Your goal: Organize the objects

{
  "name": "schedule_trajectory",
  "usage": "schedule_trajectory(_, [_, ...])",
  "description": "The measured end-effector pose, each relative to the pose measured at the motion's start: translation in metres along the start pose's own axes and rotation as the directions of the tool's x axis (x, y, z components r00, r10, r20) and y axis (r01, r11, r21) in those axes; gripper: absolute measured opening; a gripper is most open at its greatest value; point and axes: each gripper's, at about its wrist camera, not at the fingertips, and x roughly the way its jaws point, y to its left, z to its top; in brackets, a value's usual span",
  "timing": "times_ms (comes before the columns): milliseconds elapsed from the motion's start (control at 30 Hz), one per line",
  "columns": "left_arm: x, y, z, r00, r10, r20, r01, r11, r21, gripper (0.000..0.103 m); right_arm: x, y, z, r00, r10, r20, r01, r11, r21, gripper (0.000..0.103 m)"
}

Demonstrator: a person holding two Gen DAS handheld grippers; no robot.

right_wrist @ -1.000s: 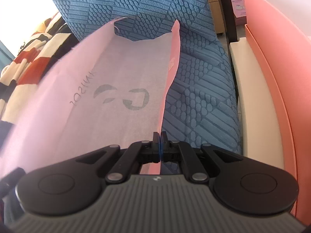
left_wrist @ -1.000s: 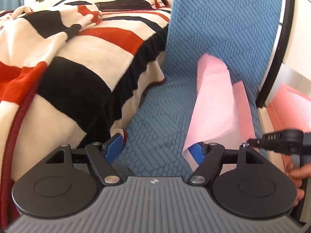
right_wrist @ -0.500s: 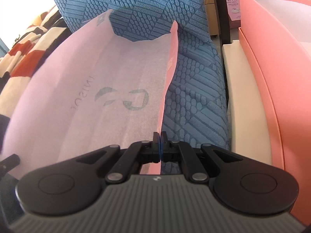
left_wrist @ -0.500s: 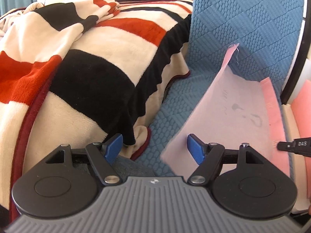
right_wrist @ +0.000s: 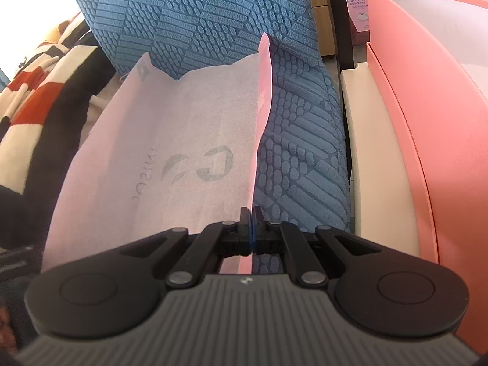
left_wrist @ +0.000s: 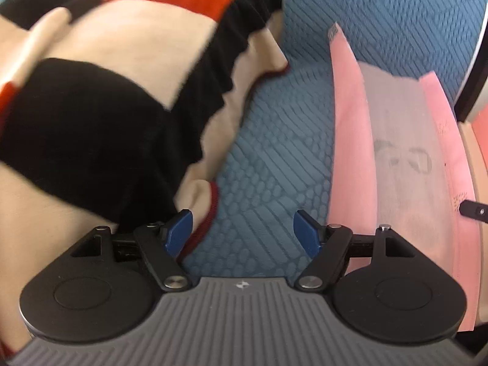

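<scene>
A: What is changing since a second ago?

B: The left gripper [left_wrist: 242, 228] is dipping lower and swinging across; the striped blanket [left_wrist: 91, 97], sharp a second ago, is now blurring across the left wrist view. The pink bag [left_wrist: 393, 140], seen nearly edge-on then, is now showing its broad inner face with the grey logo. In the right wrist view it is staying as it was.

A: And the grippers?

B: The left one is standing spread wide, its blue pads [left_wrist: 180, 228] apart with nothing between them, just beside the bag's near edge. The right gripper [right_wrist: 250, 228] is keeping its fingers pressed together, pinching the bag's right-hand edge.

A: How is the bag looking?

B: It is a thin, pale pink, fabric-like bag [right_wrist: 170, 158], curving open like a trough, its top edge notched. It is lying on the blue textured cushion [right_wrist: 299, 152], between the blanket and a pink box [right_wrist: 427, 91].
</scene>
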Motion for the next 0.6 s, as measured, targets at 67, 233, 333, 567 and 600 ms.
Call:
schedule_trajectory(67, [0.008,-0.007,0.003,1.0,0.007,-0.023,-0.006,1.0,0.025,0.077,0.001,0.0,0.0,1.0,0.004,-0.002,-0.004,1.0,0.0,0.003])
schedule_trajectory(233, [0.009,-0.017,0.005,1.0,0.01,-0.017,-0.009,0.998,0.062,0.077,0.001,0.0,0.0,1.0,0.01,-0.007,-0.01,1.0,0.002,0.003])
schedule_trajectory(333, [-0.004,-0.01,0.005,1.0,-0.029,0.009,0.028,0.999,0.033,0.078,0.001,-0.002,0.002,1.0,0.021,-0.007,-0.021,1.0,0.011,0.003])
schedule_trajectory(567, [-0.044,0.002,0.011,0.987,-0.136,0.087,0.138,0.99,-0.014,0.079,0.002,-0.002,0.002,0.999,0.034,-0.009,-0.033,0.999,0.021,0.003])
schedule_trajectory(600, [-0.051,0.001,0.011,0.982,-0.159,0.098,0.161,0.987,-0.013,0.079,0.002,-0.002,0.002,0.999,0.034,-0.01,-0.034,0.999,0.024,0.003])
